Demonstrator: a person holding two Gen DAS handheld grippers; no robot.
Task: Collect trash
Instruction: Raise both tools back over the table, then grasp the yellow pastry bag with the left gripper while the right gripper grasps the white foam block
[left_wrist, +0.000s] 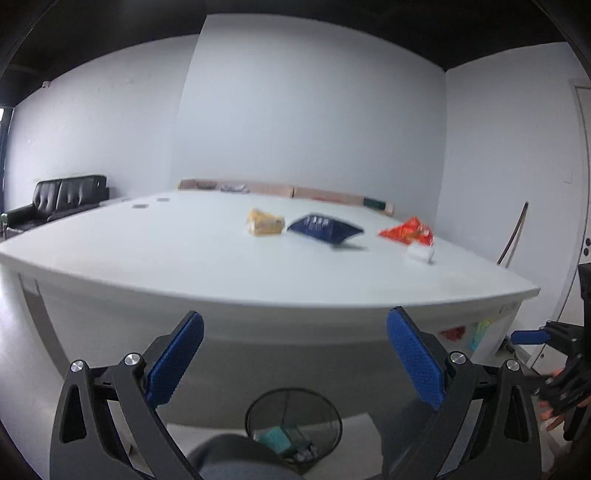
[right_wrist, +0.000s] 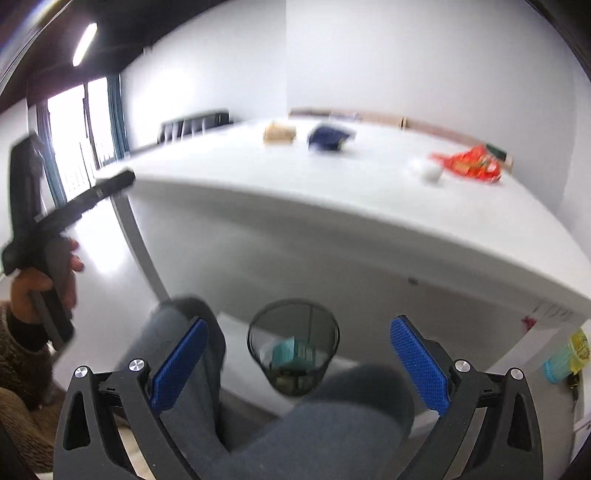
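A yellow snack packet, a dark blue bag, a red-orange bag and a small white crumpled item lie on the white table. A black mesh bin stands on the floor below the table edge, with a teal box and other trash inside. My left gripper is open and empty, held in front of the table edge above the bin. My right gripper is open and empty above the bin.
The person's grey-trousered knees sit beside the bin. A black sofa stands at the far left. Cardboard boxes line the table's far edge. Coloured items hang at the table's right end.
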